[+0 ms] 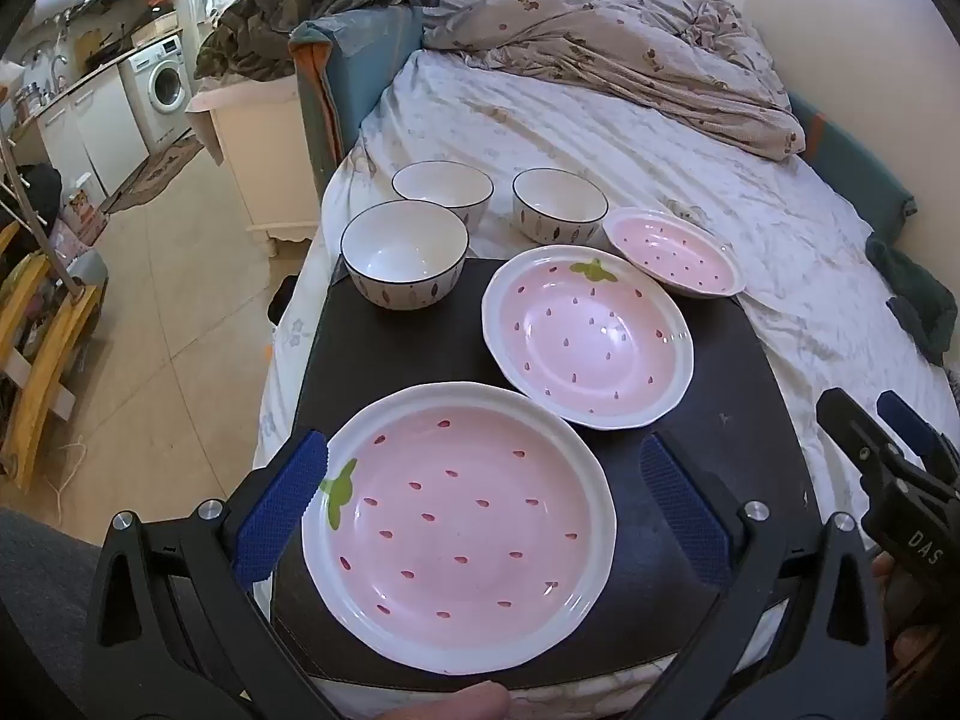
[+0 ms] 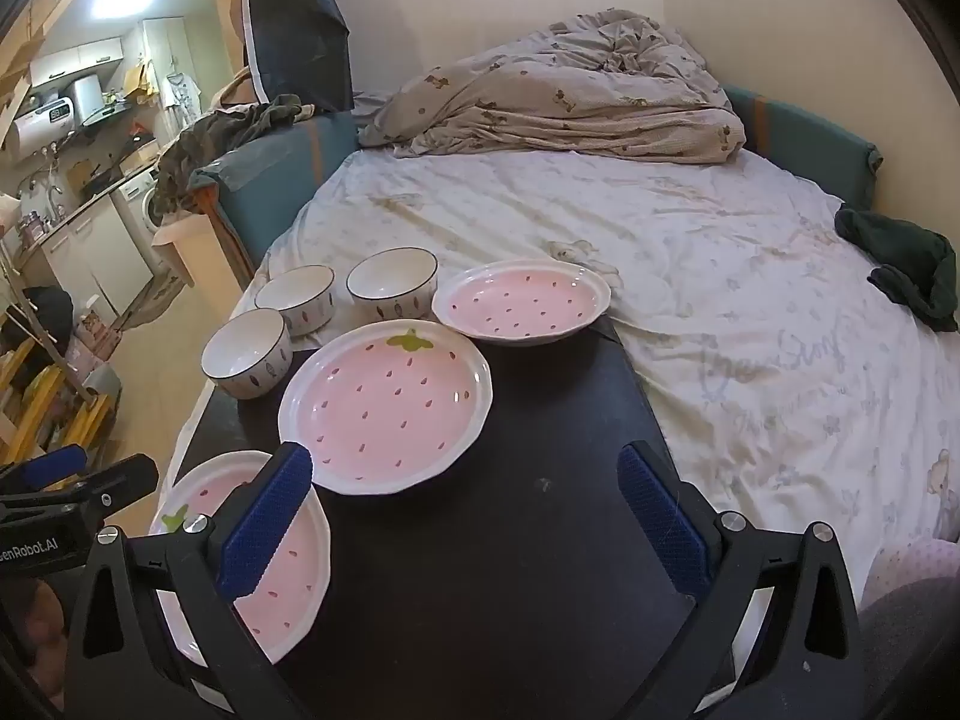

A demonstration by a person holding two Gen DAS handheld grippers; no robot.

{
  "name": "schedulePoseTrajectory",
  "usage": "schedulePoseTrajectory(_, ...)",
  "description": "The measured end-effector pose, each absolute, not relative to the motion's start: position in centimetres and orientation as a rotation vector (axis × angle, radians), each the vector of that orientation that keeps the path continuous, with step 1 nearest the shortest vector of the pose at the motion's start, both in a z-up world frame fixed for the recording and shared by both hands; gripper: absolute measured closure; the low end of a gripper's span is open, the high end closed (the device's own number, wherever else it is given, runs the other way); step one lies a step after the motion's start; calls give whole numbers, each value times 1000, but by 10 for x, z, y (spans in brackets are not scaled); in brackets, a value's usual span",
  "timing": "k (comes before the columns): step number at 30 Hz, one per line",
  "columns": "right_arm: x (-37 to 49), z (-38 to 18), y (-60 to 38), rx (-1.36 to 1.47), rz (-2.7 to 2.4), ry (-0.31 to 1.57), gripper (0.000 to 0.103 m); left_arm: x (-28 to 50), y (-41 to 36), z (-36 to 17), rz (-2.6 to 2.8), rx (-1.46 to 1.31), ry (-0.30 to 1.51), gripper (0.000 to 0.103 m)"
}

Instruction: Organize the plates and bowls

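Three pink strawberry plates lie apart on a black board (image 1: 738, 396) on the bed: a near plate (image 1: 459, 525), a middle plate (image 1: 588, 336) and a far plate (image 1: 675, 252). Three white dark-rimmed bowls stand at the back left: (image 1: 405, 252), (image 1: 443, 189), (image 1: 559, 204). My left gripper (image 1: 486, 504) is open, its jaws either side of the near plate, above it. My right gripper (image 2: 468, 510) is open and empty over the bare board (image 2: 540, 540), right of the near plate (image 2: 276, 564) and below the middle plate (image 2: 384, 405). The far plate (image 2: 521, 300) and bowls (image 2: 246, 351) show too.
The board lies on a white bed sheet (image 2: 750, 312). A crumpled blanket (image 1: 630, 48) lies at the head of the bed. A dark green cloth (image 2: 906, 264) lies at the right edge. The floor (image 1: 180, 360) drops off on the left.
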State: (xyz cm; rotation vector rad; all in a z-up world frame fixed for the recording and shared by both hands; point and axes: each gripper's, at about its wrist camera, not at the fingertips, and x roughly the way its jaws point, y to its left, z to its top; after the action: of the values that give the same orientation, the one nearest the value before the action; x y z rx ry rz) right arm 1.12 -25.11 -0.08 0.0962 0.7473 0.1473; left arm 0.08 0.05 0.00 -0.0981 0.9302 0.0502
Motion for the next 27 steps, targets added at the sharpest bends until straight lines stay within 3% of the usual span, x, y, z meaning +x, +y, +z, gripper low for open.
schedulePoseTrajectory(27,11,0,-253,99,143,747,0,1,1,0,49,-103,932,0)
